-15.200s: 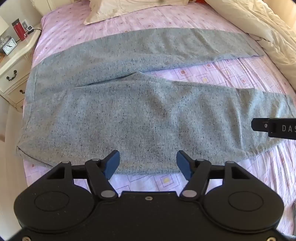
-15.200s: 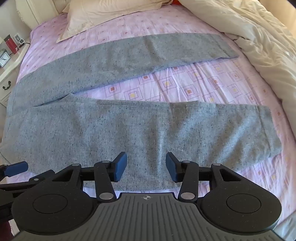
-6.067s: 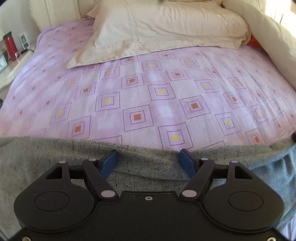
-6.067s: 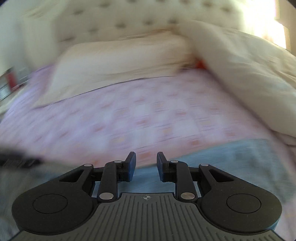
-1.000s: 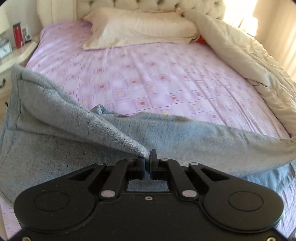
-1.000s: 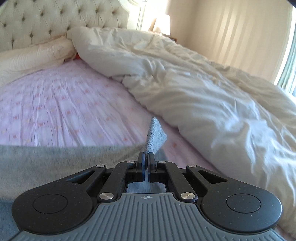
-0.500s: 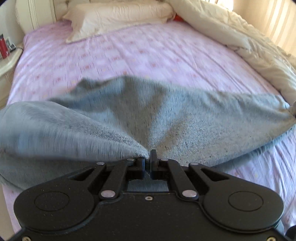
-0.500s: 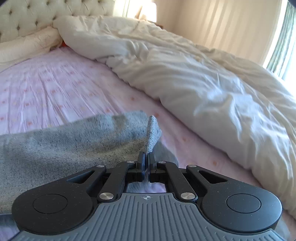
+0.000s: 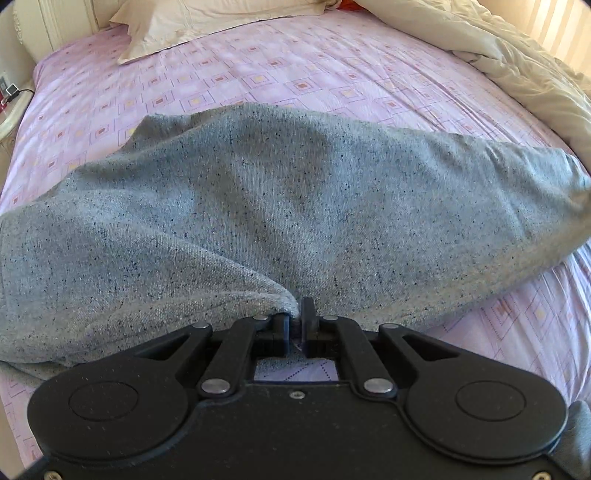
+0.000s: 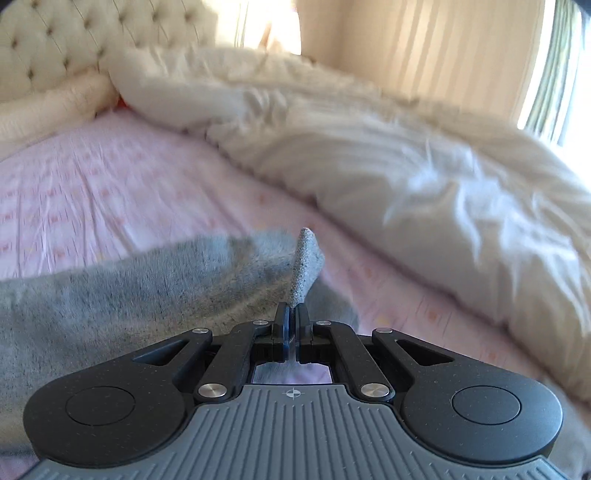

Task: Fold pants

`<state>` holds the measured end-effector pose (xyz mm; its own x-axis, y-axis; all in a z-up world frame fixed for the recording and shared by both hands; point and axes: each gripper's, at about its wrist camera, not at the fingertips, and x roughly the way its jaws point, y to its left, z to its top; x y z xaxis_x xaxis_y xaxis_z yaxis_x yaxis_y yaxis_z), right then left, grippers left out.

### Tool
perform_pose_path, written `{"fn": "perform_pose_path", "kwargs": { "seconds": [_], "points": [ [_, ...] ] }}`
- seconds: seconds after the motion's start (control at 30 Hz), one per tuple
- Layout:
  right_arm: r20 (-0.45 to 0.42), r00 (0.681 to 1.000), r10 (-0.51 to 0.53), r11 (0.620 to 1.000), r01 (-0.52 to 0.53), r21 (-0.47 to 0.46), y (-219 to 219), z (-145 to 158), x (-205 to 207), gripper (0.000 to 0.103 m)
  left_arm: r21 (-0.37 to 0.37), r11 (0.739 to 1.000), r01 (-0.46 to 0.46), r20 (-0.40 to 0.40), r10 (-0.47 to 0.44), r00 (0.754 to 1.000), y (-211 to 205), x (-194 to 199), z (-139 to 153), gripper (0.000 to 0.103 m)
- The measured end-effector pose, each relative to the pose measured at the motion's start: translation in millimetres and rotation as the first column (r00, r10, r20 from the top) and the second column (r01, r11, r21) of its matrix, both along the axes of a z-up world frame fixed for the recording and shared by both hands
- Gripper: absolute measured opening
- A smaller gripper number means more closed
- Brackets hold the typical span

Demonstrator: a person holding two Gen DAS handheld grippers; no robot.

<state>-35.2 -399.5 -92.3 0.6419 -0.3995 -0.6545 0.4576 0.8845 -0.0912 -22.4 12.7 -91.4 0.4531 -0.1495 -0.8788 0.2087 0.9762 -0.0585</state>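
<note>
**Both tongs pinched on the grey pants, cloth draped over the bed**

The left gripper [image 9: 298, 318] is closed down tight, its jaws nipping a bunched fold of the grey speckled pants [image 9: 295, 206] right at the near edge. From that pinch the fabric fans away in a loose, billowing heap across the purple patterned bed sheet [image 9: 258, 74], with the left part sagging low and the far right end rolled into a soft rounded hem. A cream pillow [image 9: 207, 18] sits at the top of the bed, well apart from the cloth, and a pale duvet [image 9: 517, 66] is piled along the right side.

The right gripper [image 10: 292, 321] is likewise squeezed nearly shut, with a small corner of the pants [image 10: 304, 266] standing up between its pads, while the rest trails off to the left, blurred. The duvet [image 10: 424, 192] lies close on its right.

The knit looks soft, limp and fairly light; it will likely sag and crease wherever unsupported, and it should not slip much between the pads. Edges and corners seem the sensible holds, since a mid-panel pinch only gathers a bunch. The left grip appears to hold more than one layer, though I cannot tell how many.
</note>
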Motion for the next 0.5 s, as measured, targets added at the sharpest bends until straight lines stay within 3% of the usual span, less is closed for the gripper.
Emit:
{"fn": "perform_pose_path", "kwargs": {
  "seconds": [0.1, 0.13, 0.37, 0.5],
  "points": [
    [-0.166, 0.986, -0.014, 0.999, 0.023, 0.049, -9, -26, 15, 0.005, 0.012, 1.0, 0.003, 0.013, -0.003, 1.0, -3, -2, -4, 0.011],
    [-0.17, 0.985, -0.029, 0.998, 0.036, 0.043, -9, -28, 15, 0.007, 0.018, 1.0, 0.003, 0.007, -0.003, 1.0, -4, -2, -6, 0.012],
    [-0.057, 0.993, -0.104, 0.993, 0.1, -0.066, -6, 10, 10, 0.013, 0.041, 0.998, 0.057, 0.021, -0.058, 0.998, -1, -16, 1, 0.02],
    [0.041, 0.999, -0.006, 0.998, 0.009, -0.061, 8, 34, 21, 0.013, 0.01, 0.999, 0.052, 0.01, -0.052, 0.999, 11, -31, 8, 0.023]
  ]
}}
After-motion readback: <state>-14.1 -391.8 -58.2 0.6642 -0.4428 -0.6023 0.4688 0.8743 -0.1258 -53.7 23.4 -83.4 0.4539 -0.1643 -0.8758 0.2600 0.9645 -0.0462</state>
